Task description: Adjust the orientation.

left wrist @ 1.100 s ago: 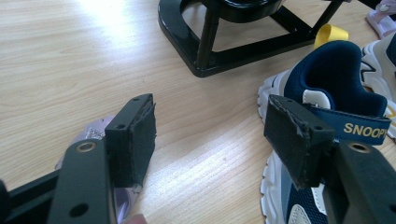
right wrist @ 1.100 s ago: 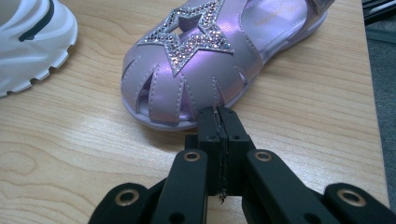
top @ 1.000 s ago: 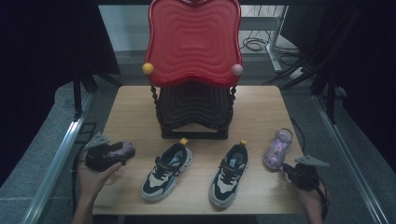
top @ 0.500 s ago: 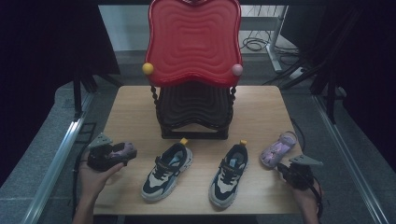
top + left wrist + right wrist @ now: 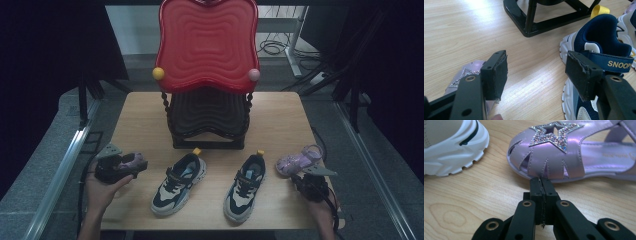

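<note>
My left gripper (image 5: 131,165) sits slack at the tabletop's (image 5: 140,115) left edge, jaws wide, a purple sandal (image 5: 465,75) lying just under its left jaw. Over right, my right gripper (image 5: 541,180) is clenched on nothing, tips right at the toe of the other sandal (image 5: 574,152), which lies dead ahead, its long axis running crosswise to the jaws.

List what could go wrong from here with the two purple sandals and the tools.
1. The right tool is shut, its tips at the toe edge of the right purple sandal; it may shove the sandal away rather than grip it.
2. The left tool stands open with bare table between its pads; the left purple sandal lies outside one pad, the navy sneaker near the other, so closing could grab nothing.
</note>
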A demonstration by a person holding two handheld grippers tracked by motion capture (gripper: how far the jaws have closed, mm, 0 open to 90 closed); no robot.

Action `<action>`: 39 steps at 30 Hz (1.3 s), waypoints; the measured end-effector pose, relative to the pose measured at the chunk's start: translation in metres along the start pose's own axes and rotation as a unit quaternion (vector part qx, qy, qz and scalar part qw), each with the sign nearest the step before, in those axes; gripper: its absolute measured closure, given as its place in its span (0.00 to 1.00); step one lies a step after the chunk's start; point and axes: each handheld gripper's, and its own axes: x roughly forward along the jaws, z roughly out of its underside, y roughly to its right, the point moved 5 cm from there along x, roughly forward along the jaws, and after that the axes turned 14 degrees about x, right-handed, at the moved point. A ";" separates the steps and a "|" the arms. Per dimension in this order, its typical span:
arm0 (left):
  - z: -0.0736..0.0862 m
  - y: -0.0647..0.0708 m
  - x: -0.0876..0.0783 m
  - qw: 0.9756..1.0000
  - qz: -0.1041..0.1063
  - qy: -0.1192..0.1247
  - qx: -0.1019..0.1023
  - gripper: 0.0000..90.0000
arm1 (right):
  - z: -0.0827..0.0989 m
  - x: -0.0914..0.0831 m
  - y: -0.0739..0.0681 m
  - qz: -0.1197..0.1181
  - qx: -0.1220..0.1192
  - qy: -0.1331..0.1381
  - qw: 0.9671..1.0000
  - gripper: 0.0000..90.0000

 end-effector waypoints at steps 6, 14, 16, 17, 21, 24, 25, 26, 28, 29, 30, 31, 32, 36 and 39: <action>0.000 0.000 0.001 1.000 0.001 -0.001 0.002 0.39 | -0.005 0.006 -0.008 -0.002 -0.006 0.001 1.000 1.00; 0.001 0.001 0.003 1.000 0.004 -0.006 0.006 0.39 | -0.010 0.016 -0.017 0.008 -0.010 0.001 1.000 1.00; 0.001 0.001 0.004 1.000 0.005 -0.007 0.006 0.39 | -0.012 0.017 -0.019 0.010 -0.009 0.002 1.000 1.00; 0.001 0.002 0.005 1.000 0.006 -0.008 0.006 0.39 | -0.012 0.018 -0.020 0.013 -0.011 0.001 1.000 1.00; 0.001 0.003 0.007 1.000 0.008 -0.011 0.006 0.39 | -0.013 0.020 -0.022 0.018 -0.013 0.004 1.000 1.00; 0.001 0.004 0.008 1.000 0.009 -0.014 0.007 0.39 | -0.014 0.021 -0.023 0.020 -0.012 0.007 1.000 1.00; 0.002 0.004 0.008 1.000 0.009 -0.014 0.008 0.39 | -0.015 0.022 -0.024 0.022 -0.012 0.007 1.000 1.00; 0.002 0.004 0.009 1.000 0.010 -0.015 0.008 0.39 | -0.016 0.023 -0.025 0.022 -0.011 0.008 1.000 1.00; 0.002 0.005 0.010 1.000 0.012 -0.018 0.009 0.39 | -0.016 0.025 -0.027 0.027 -0.013 0.006 1.000 1.00; 0.002 0.006 0.010 1.000 0.012 -0.019 0.010 0.39 | -0.017 0.026 -0.028 0.025 -0.014 0.007 1.000 1.00; 0.002 0.006 0.010 1.000 0.013 -0.019 0.010 0.39 | -0.017 0.026 -0.029 0.024 -0.017 0.006 1.000 1.00; 0.002 0.006 0.010 1.000 0.013 -0.020 0.010 0.39 | -0.017 0.026 -0.030 0.024 -0.019 0.006 1.000 1.00; 0.002 0.006 0.010 1.000 0.012 -0.020 0.010 0.39 | -0.017 0.024 -0.031 0.021 -0.019 0.008 1.000 1.00; 0.002 0.005 0.009 1.000 0.011 -0.019 0.010 0.39 | -0.023 0.009 -0.031 0.008 -0.013 0.029 0.999 1.00; 0.002 0.004 0.009 1.000 0.011 -0.019 0.011 0.39 | -0.034 -0.010 -0.023 0.003 0.001 0.066 0.998 1.00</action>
